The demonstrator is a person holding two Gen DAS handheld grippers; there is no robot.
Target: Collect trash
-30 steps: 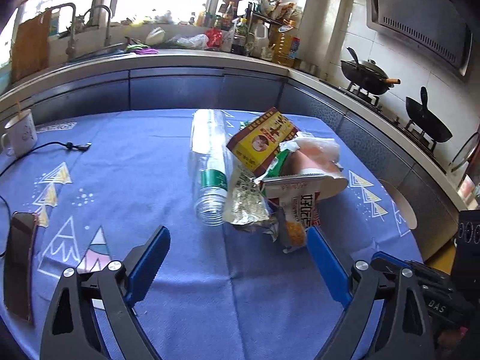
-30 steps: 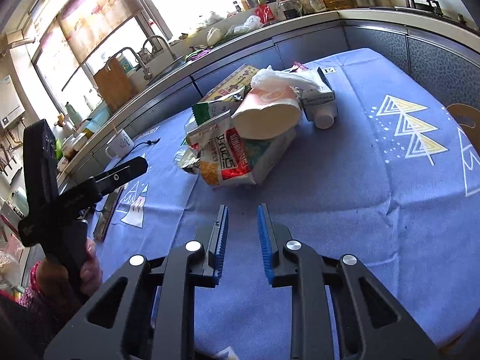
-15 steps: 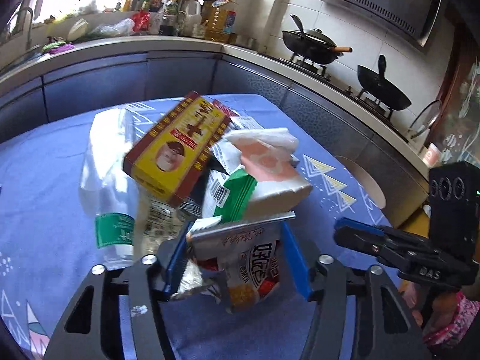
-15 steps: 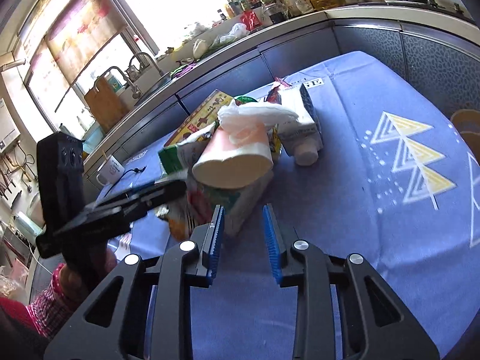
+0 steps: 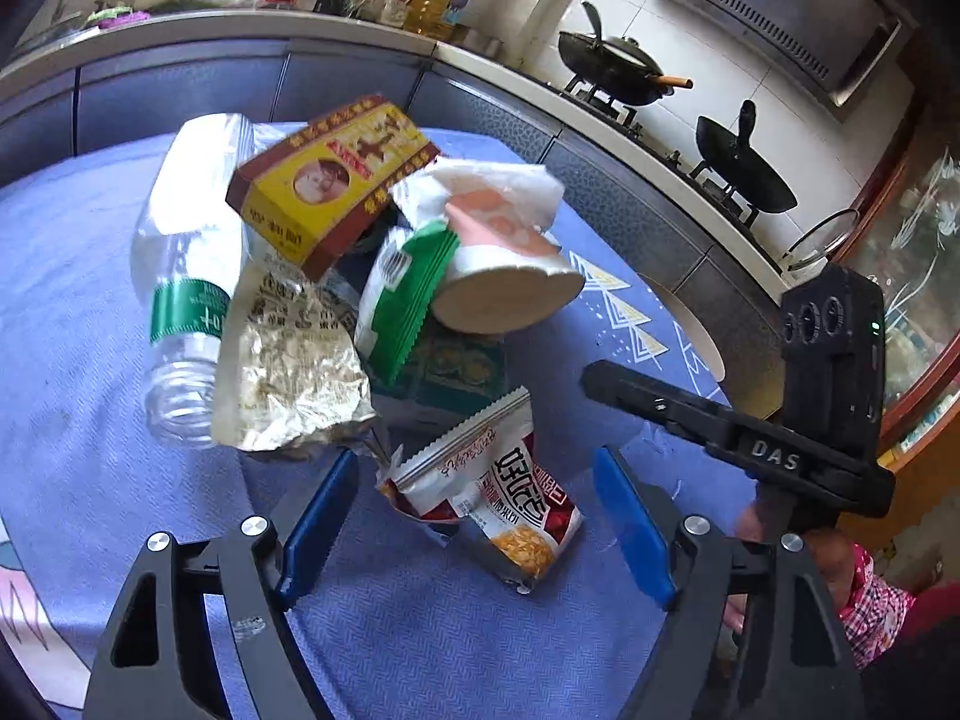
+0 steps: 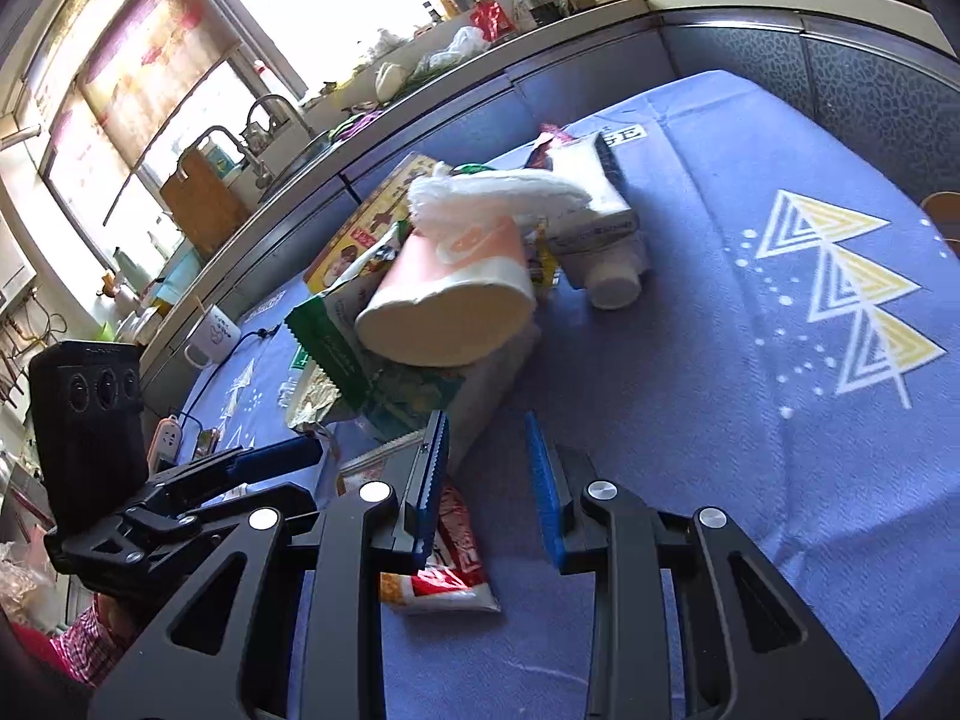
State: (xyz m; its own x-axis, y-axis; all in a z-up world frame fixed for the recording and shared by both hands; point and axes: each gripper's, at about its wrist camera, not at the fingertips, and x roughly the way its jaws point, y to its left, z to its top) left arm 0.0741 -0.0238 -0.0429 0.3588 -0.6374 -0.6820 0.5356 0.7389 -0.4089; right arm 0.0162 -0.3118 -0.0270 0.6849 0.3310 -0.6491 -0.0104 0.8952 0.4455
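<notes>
Lying between opening left tool [image 5: 474,534] | snack packet [image 5: 498,504] (untouched)

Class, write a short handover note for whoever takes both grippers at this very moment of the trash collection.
Left gripper: jaws opening, straddling the red-and-white snack packet lying on the blue patterned tablecloth; pads not pressing it.
Right gripper: partly open, empty, at the pile's near edge.
Pile: clear plastic bottle with green label, yellow-and-maroon carton, crumpled foil wrapper, green-edged sachet, pink paper cup with white tissue, white tube.
Done: nothing collected.
Left: everything; no bin in view.
</notes>
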